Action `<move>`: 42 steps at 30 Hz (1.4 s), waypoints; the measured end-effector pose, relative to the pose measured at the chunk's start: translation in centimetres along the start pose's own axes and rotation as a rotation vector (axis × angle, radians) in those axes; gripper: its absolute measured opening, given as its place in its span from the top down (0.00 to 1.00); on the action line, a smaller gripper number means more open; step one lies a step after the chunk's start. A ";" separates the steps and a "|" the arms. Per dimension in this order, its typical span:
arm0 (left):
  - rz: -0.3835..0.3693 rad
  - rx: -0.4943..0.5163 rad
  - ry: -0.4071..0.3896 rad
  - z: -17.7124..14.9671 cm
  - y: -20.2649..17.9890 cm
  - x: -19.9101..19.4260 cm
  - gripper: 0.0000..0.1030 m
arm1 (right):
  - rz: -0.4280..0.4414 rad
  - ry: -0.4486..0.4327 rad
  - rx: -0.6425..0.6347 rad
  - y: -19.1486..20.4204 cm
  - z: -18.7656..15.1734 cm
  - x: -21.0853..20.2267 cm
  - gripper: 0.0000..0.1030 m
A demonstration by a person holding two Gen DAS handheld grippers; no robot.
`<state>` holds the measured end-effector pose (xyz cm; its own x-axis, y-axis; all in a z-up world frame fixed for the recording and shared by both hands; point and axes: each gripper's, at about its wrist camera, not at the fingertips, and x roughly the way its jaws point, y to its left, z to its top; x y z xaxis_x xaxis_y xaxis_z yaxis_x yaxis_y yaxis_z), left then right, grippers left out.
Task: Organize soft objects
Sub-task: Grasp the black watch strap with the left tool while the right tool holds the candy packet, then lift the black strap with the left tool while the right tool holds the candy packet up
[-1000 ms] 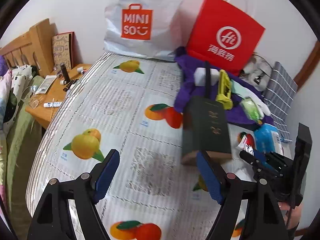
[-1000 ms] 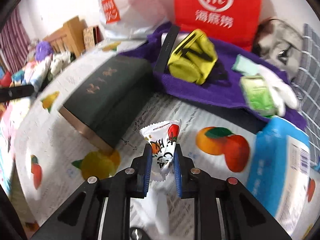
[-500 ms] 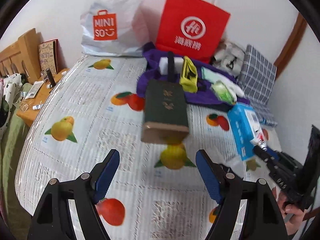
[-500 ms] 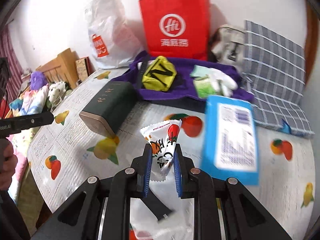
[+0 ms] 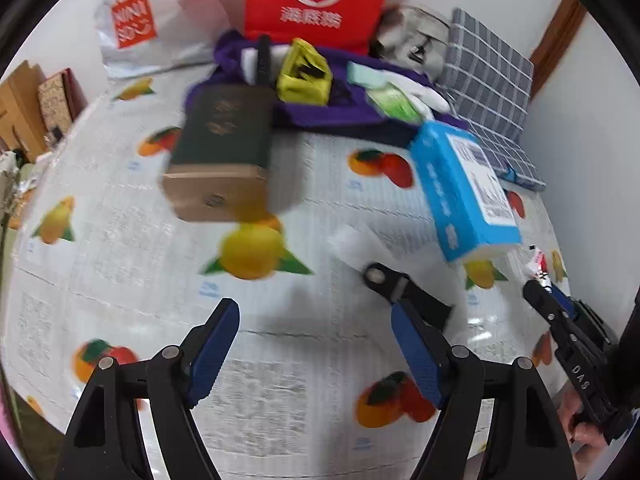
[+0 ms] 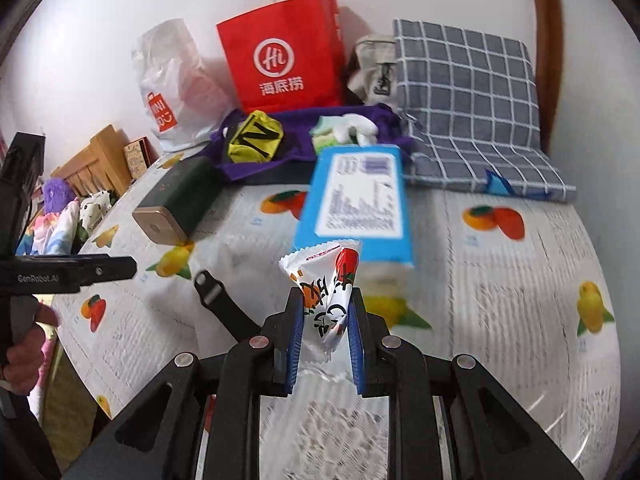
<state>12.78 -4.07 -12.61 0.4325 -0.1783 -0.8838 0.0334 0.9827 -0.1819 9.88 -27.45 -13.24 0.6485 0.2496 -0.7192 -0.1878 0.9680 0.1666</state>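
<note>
My right gripper [image 6: 325, 312] is shut on a small white snack packet [image 6: 325, 280] with red and orange print, held above the fruit-print table cover [image 6: 500, 300]. It shows at the right edge of the left wrist view [image 5: 548, 300], the packet [image 5: 538, 262] at its tip. My left gripper [image 5: 316, 328] is open and empty above the cover [image 5: 120, 240]. A clear plastic bag with a black strap [image 5: 400, 288] lies just beyond its right finger. A purple cloth [image 6: 300, 152] at the back holds a yellow pouch [image 6: 256, 140] and green and white soft items [image 6: 344, 132].
A blue tissue pack [image 6: 360, 204] and a dark green box [image 6: 180, 200] lie mid-table. A red paper bag [image 6: 284, 52], a white Miniso bag [image 6: 172, 92], a grey bag [image 6: 372, 68] and a checked cushion [image 6: 472, 100] stand at the back. Wooden furniture [image 6: 96, 160] is left.
Both grippers have pulled back toward the near edge of the table, so more of the table shows. The right gripper still holds the packet. The left stays open.
</note>
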 end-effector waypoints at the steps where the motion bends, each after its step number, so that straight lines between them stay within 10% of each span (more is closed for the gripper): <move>1: -0.011 -0.002 0.009 -0.1 -0.6 0.4 0.26 | -0.001 0.001 0.004 -0.3 -0.2 0.0 0.79; 15: -0.039 -0.035 0.061 0.4 -5.7 6.1 0.30 | -0.038 0.011 0.052 -4.5 -3.0 0.3 0.79; 20: 0.010 -0.012 0.024 1.2 -6.0 7.0 0.70 | -0.018 0.013 0.071 -5.0 -3.6 0.6 0.79; 23: 0.003 0.006 0.012 1.5 -6.0 6.6 0.77 | -0.017 0.019 0.075 -5.0 -3.6 0.9 0.79; 32: -0.064 0.007 0.001 1.6 -3.1 3.2 0.81 | 0.007 0.032 0.085 -4.1 -3.5 1.6 0.79; 42: 0.079 -0.074 0.058 -0.2 4.0 3.2 0.66 | 0.000 0.045 0.058 -2.1 -3.4 1.5 0.79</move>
<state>14.13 -0.73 -16.29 0.3782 -0.1053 -0.9197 -0.0657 0.9879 -0.1402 8.72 -29.20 -17.02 0.6143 0.2497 -0.7485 -0.1443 0.9682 0.2046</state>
